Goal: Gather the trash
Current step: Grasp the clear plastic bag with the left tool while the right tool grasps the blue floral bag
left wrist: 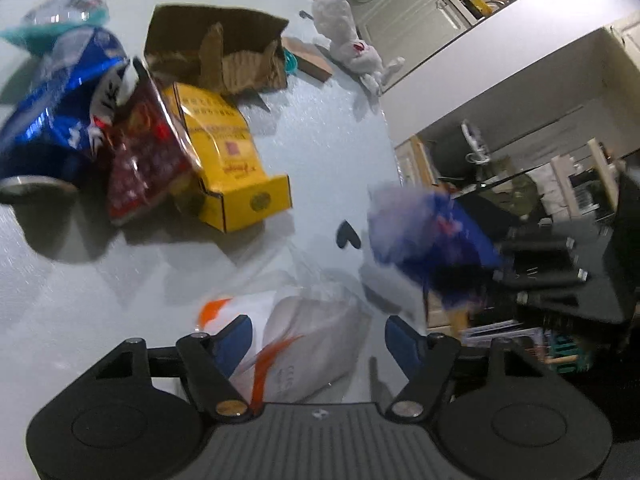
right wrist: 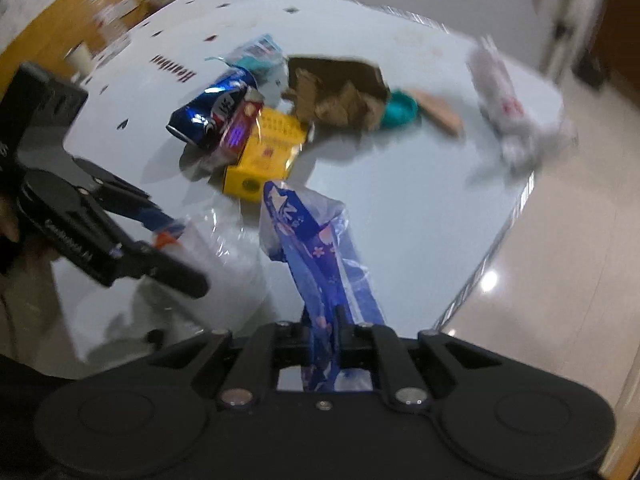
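- Right gripper (right wrist: pixel 325 322) is pinched tight on a crinkly blue plastic wrapper printed with pale flowers (right wrist: pixel 308 240). The wrapper stands up out of the jaws, its long axis running straight away from the tool, with a clear film flap hanging off its right side.
- Left gripper (left wrist: pixel 318 338) has its blue-padded jaws spread, nothing pressed between them. A clear plastic bag with orange markings (left wrist: pixel 308 332) lies directly under and between the fingers, flat on the tabletop.
- That is the relation that counts: the bag sits just left of the held wrapper, with the left tool right over it. My read is the wrapper goes into the bag once the left jaws catch its edge.
- Further out, well beyond both tools, the trash heap: a yellow cardboard carton (left wrist: pixel 236 160) nearest, a red foil snack packet (left wrist: pixel 148 148) leaning on it, and a dented blue drinks can (left wrist: pixel 60 120) on its side touching that.
- Behind them, a torn brown cardboard box (left wrist: pixel 216 48), open side facing us.
- A crumpled white plastic bag (left wrist: pixel 348 36) lies alone near the far table edge.
- The surface is a glossy white table (left wrist: pixel 320 140) with a rounded edge. Beyond it are a shiny beige floor, a washing machine and cluttered shelves.
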